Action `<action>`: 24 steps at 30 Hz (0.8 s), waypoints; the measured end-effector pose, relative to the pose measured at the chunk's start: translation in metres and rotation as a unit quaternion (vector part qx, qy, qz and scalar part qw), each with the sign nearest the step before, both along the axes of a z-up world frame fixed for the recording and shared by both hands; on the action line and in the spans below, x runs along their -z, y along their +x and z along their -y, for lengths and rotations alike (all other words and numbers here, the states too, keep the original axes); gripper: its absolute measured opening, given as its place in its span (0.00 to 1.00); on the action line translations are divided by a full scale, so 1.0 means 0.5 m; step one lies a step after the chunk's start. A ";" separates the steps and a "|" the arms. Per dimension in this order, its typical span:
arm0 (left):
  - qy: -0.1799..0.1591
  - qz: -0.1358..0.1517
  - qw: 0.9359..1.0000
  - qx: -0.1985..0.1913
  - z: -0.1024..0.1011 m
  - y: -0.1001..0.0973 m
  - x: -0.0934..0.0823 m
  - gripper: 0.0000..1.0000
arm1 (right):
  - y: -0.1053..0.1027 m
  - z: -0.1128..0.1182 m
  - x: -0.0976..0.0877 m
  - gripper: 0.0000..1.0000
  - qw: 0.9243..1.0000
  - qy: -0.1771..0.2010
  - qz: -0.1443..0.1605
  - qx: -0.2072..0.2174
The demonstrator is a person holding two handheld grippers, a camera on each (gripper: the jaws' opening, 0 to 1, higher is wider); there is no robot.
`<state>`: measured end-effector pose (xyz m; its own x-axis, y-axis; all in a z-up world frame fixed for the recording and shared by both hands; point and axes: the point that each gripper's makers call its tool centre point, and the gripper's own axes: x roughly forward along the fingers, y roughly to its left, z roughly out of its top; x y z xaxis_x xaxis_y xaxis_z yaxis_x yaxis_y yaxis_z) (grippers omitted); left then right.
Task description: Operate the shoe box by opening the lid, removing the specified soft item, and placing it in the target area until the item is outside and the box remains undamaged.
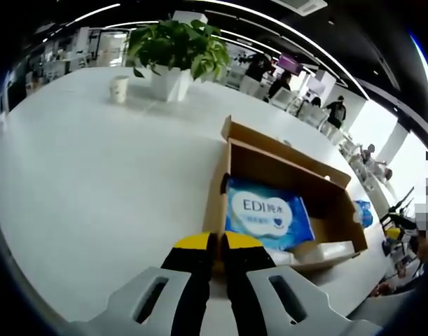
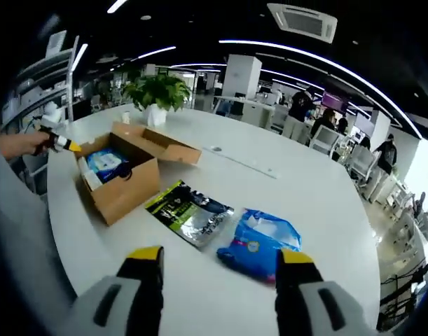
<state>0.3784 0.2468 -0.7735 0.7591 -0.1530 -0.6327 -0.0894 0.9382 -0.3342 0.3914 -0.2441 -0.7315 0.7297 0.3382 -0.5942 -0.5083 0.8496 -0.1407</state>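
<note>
A brown cardboard shoe box [image 2: 122,178] is seen standing open on a white table [image 2: 326,210], near the table's left edge as the right gripper view frames it, with its lid [image 2: 157,143] folded back flat on the far side. Inside the box a blue-and-white soft pack [image 1: 266,213] lies against the floor, printed face up; the same pack [image 2: 105,161] is partly seen over the box wall in the right gripper view.

The left gripper [image 1: 217,245] is held at the near short wall of the box, its yellow-tipped jaws pressed together with nothing between them; it [image 2: 63,143] is also seen at the box's left rim from the right gripper view. The right gripper [image 2: 221,259] is held over the table's near edge, jaws spread wide and empty.

Between the right gripper and the box, a black-and-green packet [image 2: 189,210] and a blue bag [image 2: 259,241] lie flat just beside each other on the table. Beyond them much bare tabletop is left toward the far and right edges. A potted plant [image 1: 175,52] and a paper cup [image 1: 119,89] stand near the far edge, well apart from the box.
</note>
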 end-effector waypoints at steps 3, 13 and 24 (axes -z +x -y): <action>0.001 0.000 1.000 0.001 -0.001 0.000 0.000 0.04 | -0.003 -0.021 -0.008 0.63 1.000 0.002 0.002 -0.008; 0.002 0.001 1.000 0.004 -0.002 -0.001 -0.001 0.04 | -0.010 -0.099 -0.049 0.61 0.999 0.015 0.016 -0.045; 0.011 0.001 1.000 0.010 -0.001 -0.002 -0.001 0.03 | -0.007 -0.183 -0.071 0.59 0.996 0.038 0.018 -0.081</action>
<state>0.3776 0.2474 -0.7731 0.7575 -0.1555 -0.6341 -0.0690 0.9467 -0.3146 0.3880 -0.1528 -0.6960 0.6830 0.4956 -0.5366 -0.6347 0.7662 -0.1002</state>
